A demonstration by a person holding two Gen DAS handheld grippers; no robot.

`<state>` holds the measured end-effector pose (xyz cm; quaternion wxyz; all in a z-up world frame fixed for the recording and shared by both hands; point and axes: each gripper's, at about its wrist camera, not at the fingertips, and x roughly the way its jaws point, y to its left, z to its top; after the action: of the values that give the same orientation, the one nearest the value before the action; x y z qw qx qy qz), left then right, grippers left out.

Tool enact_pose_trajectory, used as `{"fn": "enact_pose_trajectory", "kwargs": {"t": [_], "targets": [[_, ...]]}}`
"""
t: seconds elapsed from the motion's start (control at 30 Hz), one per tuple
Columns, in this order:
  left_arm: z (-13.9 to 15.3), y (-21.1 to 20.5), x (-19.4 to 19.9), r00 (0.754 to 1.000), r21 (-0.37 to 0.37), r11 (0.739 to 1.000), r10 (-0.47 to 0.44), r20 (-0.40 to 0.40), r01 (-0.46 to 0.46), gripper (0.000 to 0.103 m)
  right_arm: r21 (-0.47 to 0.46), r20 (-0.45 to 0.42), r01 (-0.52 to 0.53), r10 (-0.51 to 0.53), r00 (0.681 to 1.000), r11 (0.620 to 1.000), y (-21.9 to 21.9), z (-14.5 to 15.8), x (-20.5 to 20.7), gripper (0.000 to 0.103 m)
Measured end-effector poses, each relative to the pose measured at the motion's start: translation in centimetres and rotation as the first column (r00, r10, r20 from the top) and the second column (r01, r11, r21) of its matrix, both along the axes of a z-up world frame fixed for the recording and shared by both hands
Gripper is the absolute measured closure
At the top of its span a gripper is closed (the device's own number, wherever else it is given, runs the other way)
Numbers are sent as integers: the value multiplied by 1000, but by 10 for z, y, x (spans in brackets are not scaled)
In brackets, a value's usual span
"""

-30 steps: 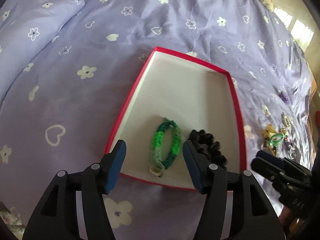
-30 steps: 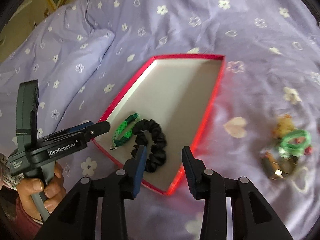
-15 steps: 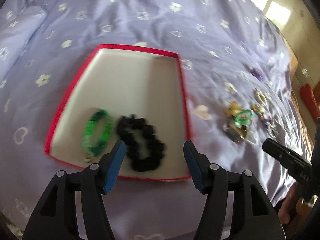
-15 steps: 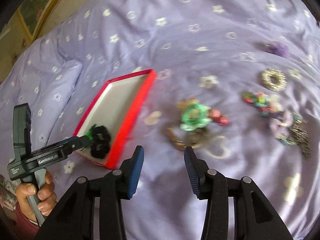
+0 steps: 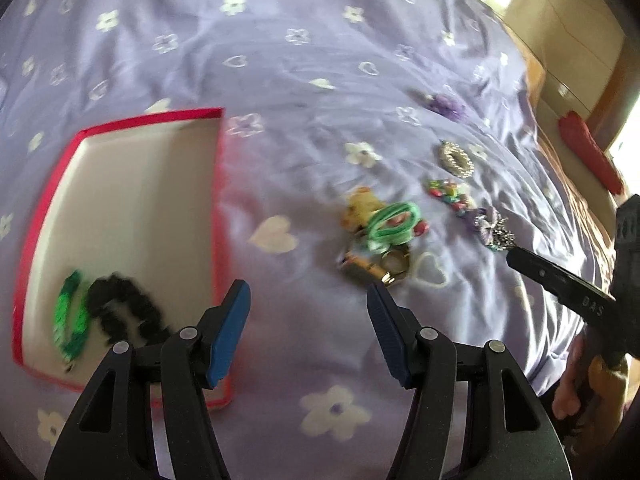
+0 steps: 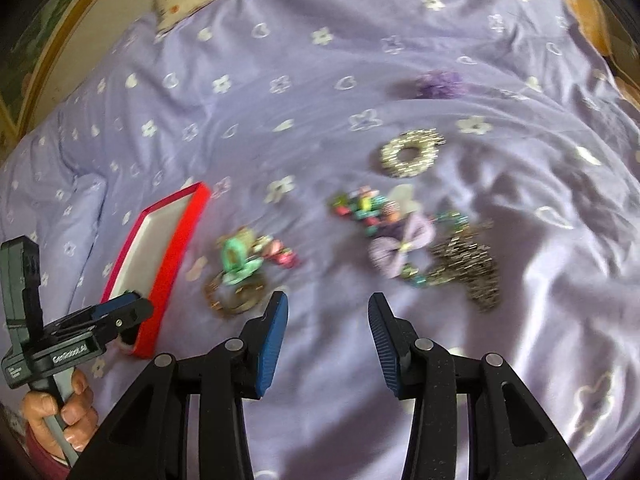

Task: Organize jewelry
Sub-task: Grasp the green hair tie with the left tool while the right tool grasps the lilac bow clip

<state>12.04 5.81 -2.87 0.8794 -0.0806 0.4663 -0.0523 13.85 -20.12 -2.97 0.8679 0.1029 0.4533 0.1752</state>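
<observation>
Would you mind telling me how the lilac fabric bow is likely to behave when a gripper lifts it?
The lilac fabric bow looks soft, so it would probably squash and flop. It seems light. It overlaps the beaded strand, which might drag along.

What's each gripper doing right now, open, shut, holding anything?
Left gripper: open, holding nothing, above the bedspread beside the red tray.
Right gripper: open, holding nothing, facing the loose jewelry.

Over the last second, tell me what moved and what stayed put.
Both grippers swung right, away from the red tray toward the loose pieces on the bedspread: left gripper, right gripper. Neither gripped anything; both remain open and empty. The green bracelet and black scrunchie stayed in the tray.
</observation>
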Motion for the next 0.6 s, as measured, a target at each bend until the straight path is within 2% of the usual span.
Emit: {"fn": "enact_pose_trajectory", "kwargs": {"t": [0.27,0.4,0.6], "targets": [[-2,-28,34,997,11,997,-81,0,81,43,-5,-12,50,-50,999,999,-18,-7,24,59],[-7,-36,51,995,-11,995,-103,-14,103,43,-17,-45,67,-67,997,998,-18,-17,39,59],[-14,-51,70,991,-2,991,-134,-7,134,45,23,-86,92,-90,992,995,-22,-30,55,59]]}}
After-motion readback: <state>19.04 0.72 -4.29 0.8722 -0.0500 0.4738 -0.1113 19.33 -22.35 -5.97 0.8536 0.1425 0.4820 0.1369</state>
